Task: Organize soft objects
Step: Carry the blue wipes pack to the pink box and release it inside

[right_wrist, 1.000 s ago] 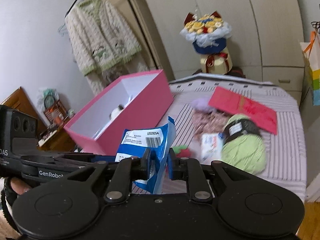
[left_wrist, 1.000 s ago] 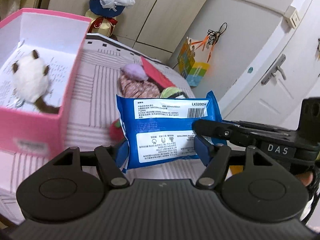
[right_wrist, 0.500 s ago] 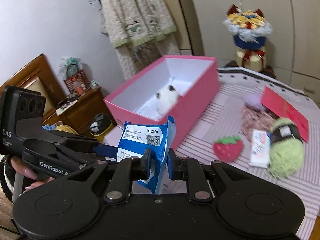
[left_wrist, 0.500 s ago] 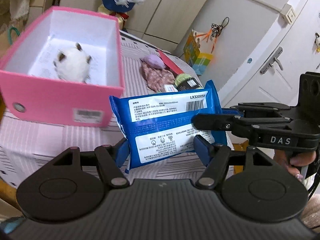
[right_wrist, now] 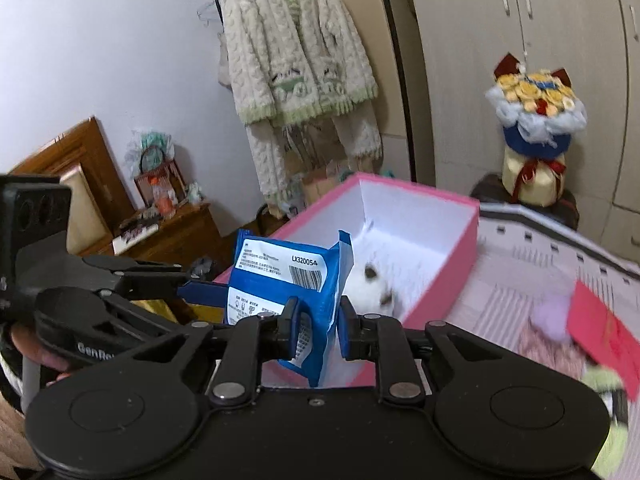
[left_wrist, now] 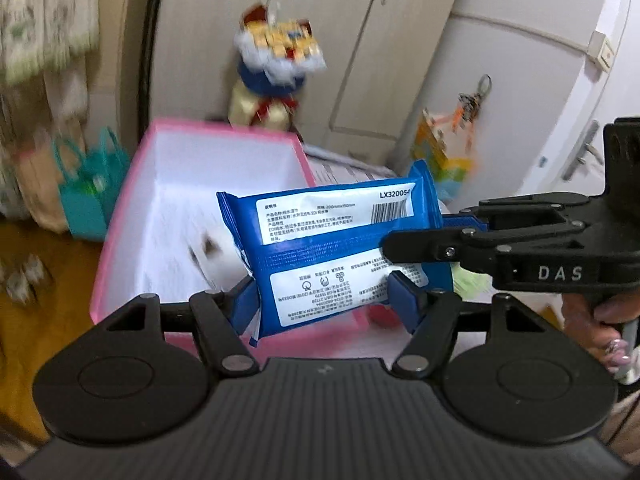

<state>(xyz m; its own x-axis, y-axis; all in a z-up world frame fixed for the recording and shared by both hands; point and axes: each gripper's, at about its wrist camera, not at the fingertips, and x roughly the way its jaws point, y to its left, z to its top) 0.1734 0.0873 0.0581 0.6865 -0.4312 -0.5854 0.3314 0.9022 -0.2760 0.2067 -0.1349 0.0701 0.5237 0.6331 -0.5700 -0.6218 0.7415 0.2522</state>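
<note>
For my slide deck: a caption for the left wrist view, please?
Both grippers, left and right, hold a blue wipes pack above the pink box.

A cream and green knitted cardigan point(right_wrist: 298, 52) hangs on the white wall, left of the tall wardrobe doors point(right_wrist: 516, 60). Below the cardigan to its left stands a wooden cabinet point(right_wrist: 176, 236) with small clutter on top. A bouquet point(right_wrist: 534, 120) of yellow flowers sits before the wardrobe.

wipes pack point(left_wrist: 332, 248) now carried over the pink box point(left_wrist: 120, 216).
</note>
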